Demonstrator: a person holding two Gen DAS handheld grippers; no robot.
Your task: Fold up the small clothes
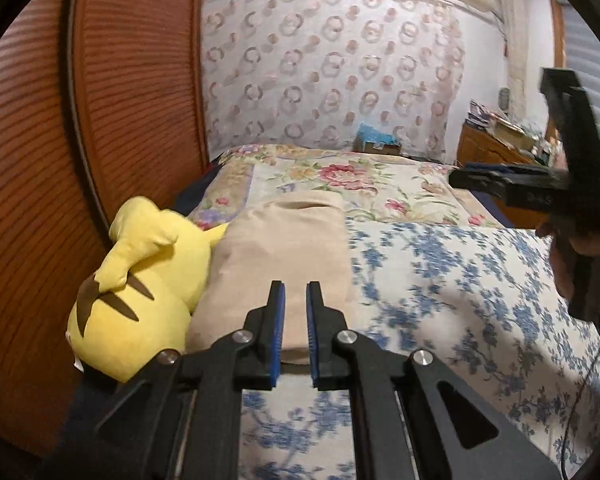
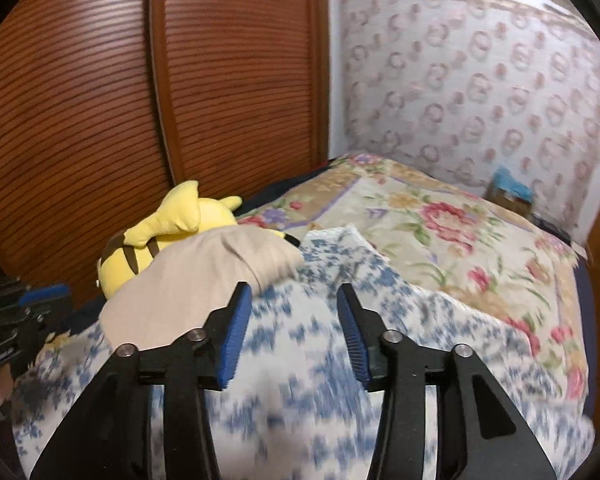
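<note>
A beige garment point(image 1: 284, 248) lies folded in a long strip on the blue-flowered sheet point(image 1: 440, 280) of the bed. My left gripper point(image 1: 296, 292) hovers over its near end, jaws a narrow gap apart and empty. My right gripper point(image 2: 294, 300) is open and empty above the sheet, with the beige garment point(image 2: 196, 280) to its left. The right gripper also shows at the right edge of the left wrist view point(image 1: 540, 184), held up in a hand. The left gripper shows at the left edge of the right wrist view point(image 2: 20, 312).
A yellow plush toy point(image 1: 140, 280) lies against the garment's left side, next to a brown louvred wardrobe point(image 1: 100, 120). A flowered quilt point(image 1: 340, 184) covers the far bed. A wooden dresser point(image 1: 496, 148) with clutter stands at the far right.
</note>
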